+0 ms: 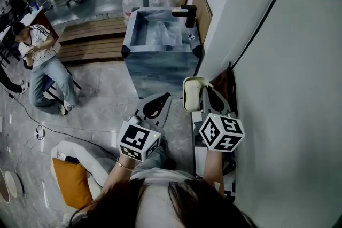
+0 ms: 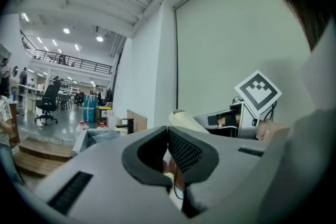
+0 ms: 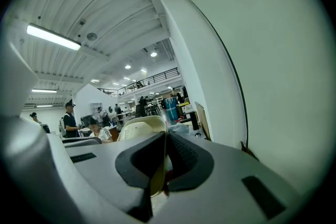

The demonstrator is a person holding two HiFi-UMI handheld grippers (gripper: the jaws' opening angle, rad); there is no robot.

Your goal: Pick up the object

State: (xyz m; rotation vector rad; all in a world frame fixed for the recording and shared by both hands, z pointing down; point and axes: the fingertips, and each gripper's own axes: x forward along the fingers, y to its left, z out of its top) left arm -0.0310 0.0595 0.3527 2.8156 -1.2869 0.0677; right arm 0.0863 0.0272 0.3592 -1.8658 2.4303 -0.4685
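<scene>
A cream-coloured, cup-like object (image 1: 192,93) is held up in the air beside the white wall. My right gripper (image 1: 201,88) is shut on it. In the right gripper view its thin cream wall (image 3: 137,131) is pinched between the dark pads (image 3: 181,157). My left gripper (image 1: 163,97) hangs just left of it with its jaws shut and nothing between them. From the left gripper view the cream object (image 2: 185,120) shows past the closed left gripper (image 2: 168,134), with the right gripper's marker cube (image 2: 257,92) behind.
A blue-grey open tank (image 1: 160,64) with a black tap stands ahead on the floor, two water bottles (image 1: 132,2) behind it. A wooden platform (image 1: 88,40) and a seated person (image 1: 40,61) are to the left. The white wall (image 1: 283,61) is close on the right.
</scene>
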